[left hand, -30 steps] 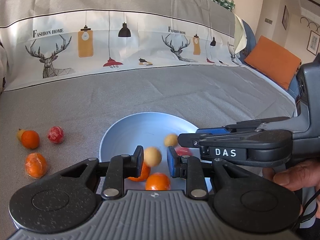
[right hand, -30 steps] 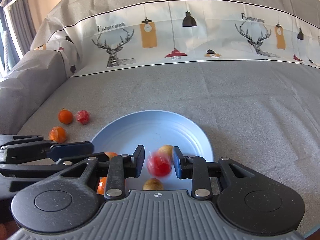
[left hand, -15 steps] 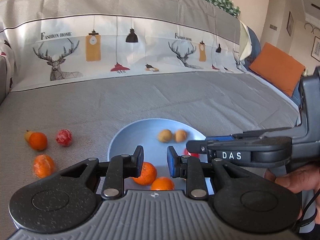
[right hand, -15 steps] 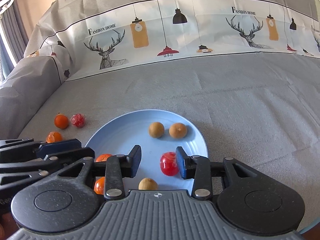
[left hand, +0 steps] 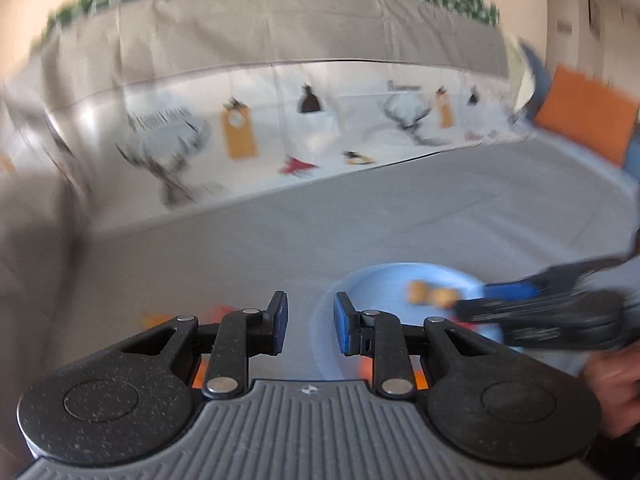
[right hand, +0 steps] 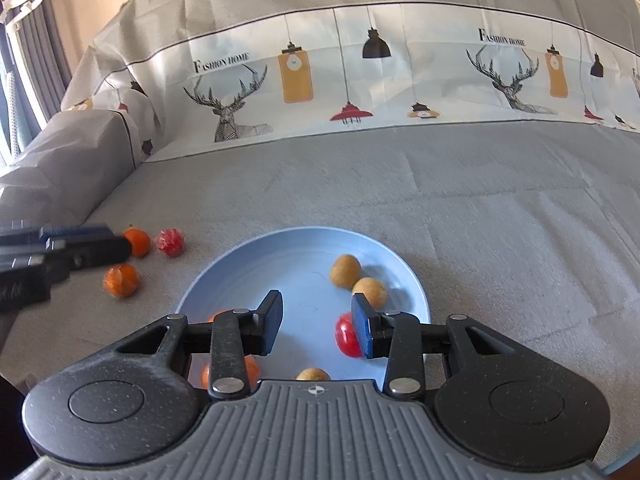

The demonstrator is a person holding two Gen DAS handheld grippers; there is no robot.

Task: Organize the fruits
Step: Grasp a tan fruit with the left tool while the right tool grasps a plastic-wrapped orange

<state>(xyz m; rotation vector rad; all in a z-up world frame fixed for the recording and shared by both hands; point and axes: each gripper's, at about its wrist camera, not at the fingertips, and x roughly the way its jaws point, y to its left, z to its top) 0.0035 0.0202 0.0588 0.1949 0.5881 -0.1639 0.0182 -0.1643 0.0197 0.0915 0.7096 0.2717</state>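
Note:
A light blue plate lies on the grey sofa cover. In it are two tan round fruits, a red fruit, a third tan fruit and two oranges partly behind my fingers. My right gripper is open and empty above the plate. Left of the plate lie two oranges and a red wrapped fruit. My left gripper is open and empty, left of the plate; its view is blurred. It shows in the right wrist view near the loose fruits.
The sofa backrest with a deer and lamp print cover rises behind. A grey armrest stands at the left. An orange cushion lies at the far right. Grey seat stretches right of the plate.
Both grippers have let go of their fruits, which now lie in the plate. My left gripper has swung left, away from the plate toward the loose fruits. My right gripper opened wider.

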